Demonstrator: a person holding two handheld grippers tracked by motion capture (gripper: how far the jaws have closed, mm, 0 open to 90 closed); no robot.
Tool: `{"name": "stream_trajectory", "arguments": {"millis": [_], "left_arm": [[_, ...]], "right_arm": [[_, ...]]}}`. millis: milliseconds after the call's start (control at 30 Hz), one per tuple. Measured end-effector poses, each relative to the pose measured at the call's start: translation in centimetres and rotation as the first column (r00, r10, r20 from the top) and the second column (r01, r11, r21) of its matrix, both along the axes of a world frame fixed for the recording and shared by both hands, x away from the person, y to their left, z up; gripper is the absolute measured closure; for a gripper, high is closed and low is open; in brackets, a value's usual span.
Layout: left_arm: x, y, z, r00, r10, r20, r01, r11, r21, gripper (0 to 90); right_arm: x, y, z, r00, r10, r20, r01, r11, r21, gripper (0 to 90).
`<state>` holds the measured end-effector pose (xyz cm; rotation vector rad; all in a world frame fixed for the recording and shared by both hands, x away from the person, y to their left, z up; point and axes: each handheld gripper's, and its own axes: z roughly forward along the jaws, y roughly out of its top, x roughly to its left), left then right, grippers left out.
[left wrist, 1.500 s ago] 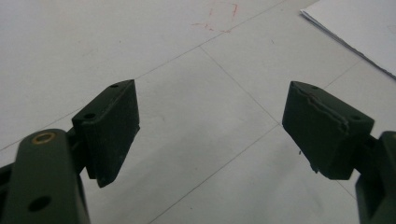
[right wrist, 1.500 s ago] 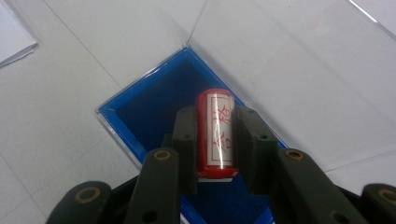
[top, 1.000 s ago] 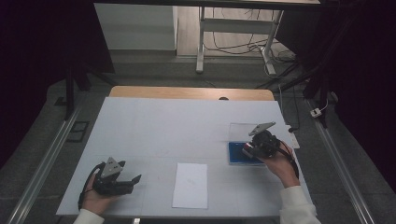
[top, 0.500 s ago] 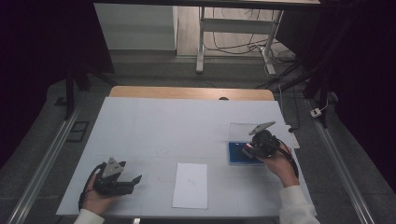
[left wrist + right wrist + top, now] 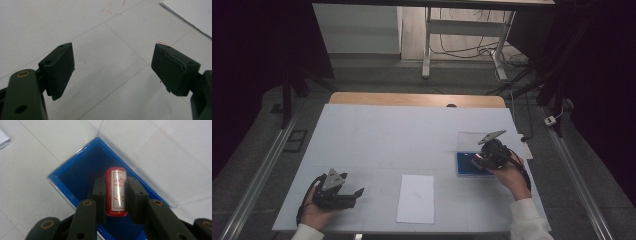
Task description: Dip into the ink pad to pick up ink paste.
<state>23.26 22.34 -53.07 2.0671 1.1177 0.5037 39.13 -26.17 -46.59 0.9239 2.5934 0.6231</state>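
A red cylinder stamp [image 5: 116, 191] with a white label is pinched between the pads of my right gripper [image 5: 115, 195], held over the open blue case [image 5: 82, 167]. In the high view the right gripper [image 5: 484, 156] sits at the blue case [image 5: 466, 164] on the table's right side, and the case's clear lid [image 5: 469, 140] lies open behind it. My left gripper [image 5: 354, 196] rests low at the front left, its jaws wide apart with bare table between the fingers [image 5: 60, 67]. A white sheet of paper [image 5: 416, 198] lies at the front centre.
The white table [image 5: 387, 135] has a wooden strip along its far edge. A corner of the paper [image 5: 192, 12] lies ahead and to the right in the left gripper view. Metal rails run along both sides of the table.
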Motion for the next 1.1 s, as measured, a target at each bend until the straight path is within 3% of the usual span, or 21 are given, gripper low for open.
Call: {"name": "stream_trajectory", "arguments": {"millis": [367,467,600,867,1100], "left_arm": [[0.0,0.1,0.1,1.0,0.001,0.002,-0.001,1.0,-0.007,19.1],[0.0,0.2,0.1,1.0,0.001,0.004,-0.001,0.9999,-0.011,19.1],[0.0,0.2,0.1,1.0,0.002,0.002,-0.002,0.9999,-0.01,19.1],[-0.1,0.3,0.2,1.0,0.005,0.006,-0.004,1.0,-0.009,19.2],[-0.1,0.2,0.1,1.0,0.002,0.005,-0.002,1.0,-0.005,19.2]], "right_arm": [[-0.1,-0.3,-0.1,1.0,0.005,0.008,-0.005,0.9999,0.016,70.3],[-0.2,-0.5,0.5,0.9998,0.019,0.01,-0.02,0.9995,0.025,70.1],[-0.6,-1.3,1.7,0.9994,0.001,0.035,-0.005,0.995,0.1,70.0],[-1.5,-1.2,3.4,0.9967,0.013,0.08,-0.025,0.9881,0.152,69.9],[-2.0,-0.7,4.3,0.9949,0.027,0.097,-0.041,0.988,0.149,70.0]]}}
